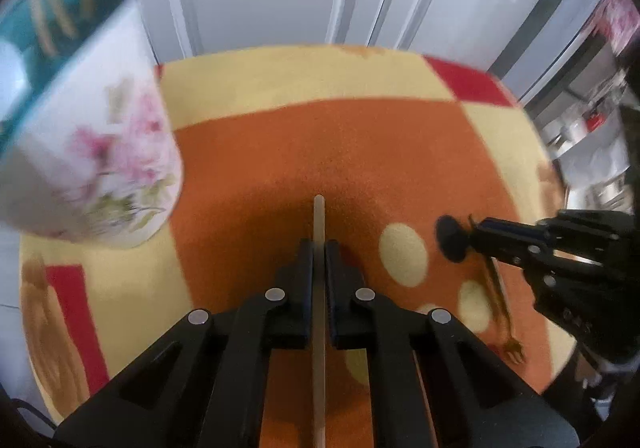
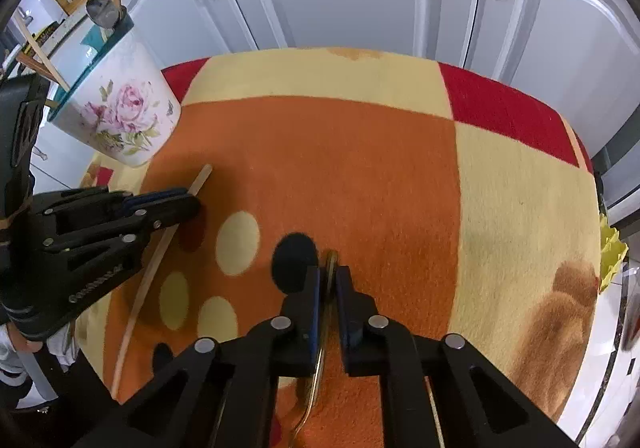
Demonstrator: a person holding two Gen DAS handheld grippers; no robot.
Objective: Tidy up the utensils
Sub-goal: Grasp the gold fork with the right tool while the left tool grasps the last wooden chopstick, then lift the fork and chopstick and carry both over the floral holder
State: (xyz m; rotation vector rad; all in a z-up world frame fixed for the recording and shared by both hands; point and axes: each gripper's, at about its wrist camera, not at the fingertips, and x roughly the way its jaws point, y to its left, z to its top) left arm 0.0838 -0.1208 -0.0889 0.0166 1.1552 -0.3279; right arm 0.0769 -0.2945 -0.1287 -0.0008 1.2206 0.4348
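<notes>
Left gripper (image 1: 319, 248) clamped on a wooden chopstick (image 1: 319, 216), right gripper (image 2: 328, 276) clamped on what looks like a gold fork (image 1: 498, 288), both low over the mat; lift each clear, then tip upright into flowered holder (image 2: 120, 104), upper left.

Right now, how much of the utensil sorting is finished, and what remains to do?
Done: several wooden sticks and a spoon already stand in the floral holder. In hand: the left claw is shut on a wooden stick, the right claw on a gold fork. Left: both must still go into the holder; no other loose utensils show on the mat.
</notes>
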